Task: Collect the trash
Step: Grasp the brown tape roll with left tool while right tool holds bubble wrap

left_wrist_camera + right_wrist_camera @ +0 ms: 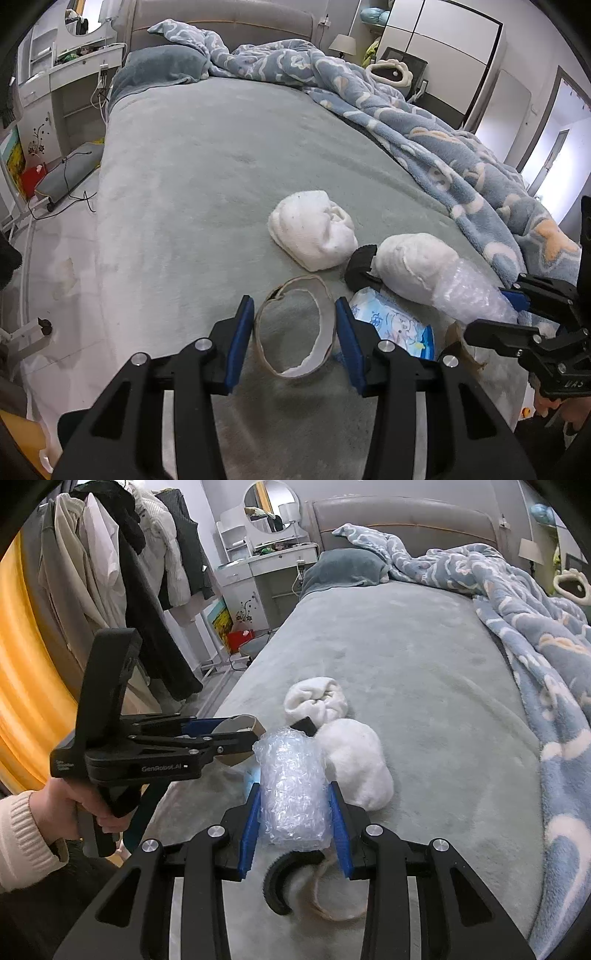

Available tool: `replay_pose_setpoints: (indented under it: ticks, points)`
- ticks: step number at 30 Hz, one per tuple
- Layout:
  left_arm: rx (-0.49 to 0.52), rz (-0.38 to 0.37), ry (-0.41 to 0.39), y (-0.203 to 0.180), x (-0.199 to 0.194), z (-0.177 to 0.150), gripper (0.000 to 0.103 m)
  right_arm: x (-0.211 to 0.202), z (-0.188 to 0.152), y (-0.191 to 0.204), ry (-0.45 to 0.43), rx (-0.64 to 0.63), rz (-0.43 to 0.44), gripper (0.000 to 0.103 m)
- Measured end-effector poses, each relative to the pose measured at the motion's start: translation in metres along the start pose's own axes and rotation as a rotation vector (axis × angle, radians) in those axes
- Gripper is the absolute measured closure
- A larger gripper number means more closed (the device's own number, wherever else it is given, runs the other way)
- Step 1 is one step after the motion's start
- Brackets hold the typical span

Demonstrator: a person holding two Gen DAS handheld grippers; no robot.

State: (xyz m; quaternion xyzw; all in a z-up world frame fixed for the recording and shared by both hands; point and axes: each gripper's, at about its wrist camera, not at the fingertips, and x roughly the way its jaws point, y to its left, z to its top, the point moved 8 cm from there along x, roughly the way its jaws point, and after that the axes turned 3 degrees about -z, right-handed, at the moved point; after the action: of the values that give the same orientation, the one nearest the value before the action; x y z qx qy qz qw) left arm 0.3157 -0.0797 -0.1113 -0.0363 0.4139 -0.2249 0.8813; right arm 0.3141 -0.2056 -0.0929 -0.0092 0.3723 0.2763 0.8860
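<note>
L gripper (295, 338) is straddling the cardboard ring (293, 328), fingers apart, ring's long axis running fwd. R gripper (295, 821), just right of ring, is bracketing the bubble wrap roll (291, 790); can't tell if it's squeezing.

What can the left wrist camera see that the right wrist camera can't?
Only the left wrist view shows the blue-and-white packet and the wardrobe. Only the right wrist view shows hanging clothes and a black curved hook. Both show the bed, cardboard ring, bubble wrap, two white socks and blue blanket.
</note>
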Motion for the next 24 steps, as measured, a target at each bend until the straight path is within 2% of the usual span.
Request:
replay_pose_setpoints:
  ticks: [16, 24]
  points:
    - [-0.021, 0.038, -0.011, 0.044, -0.042, -0.014, 0.056, 0.033, 0.033, 0.051, -0.004, -0.037, 0.034, 0.067]
    - [-0.041, 0.069, 0.016, 0.068, -0.057, -0.028, 0.056, 0.056, 0.04, 0.08, 0.024, -0.058, 0.055, 0.067]
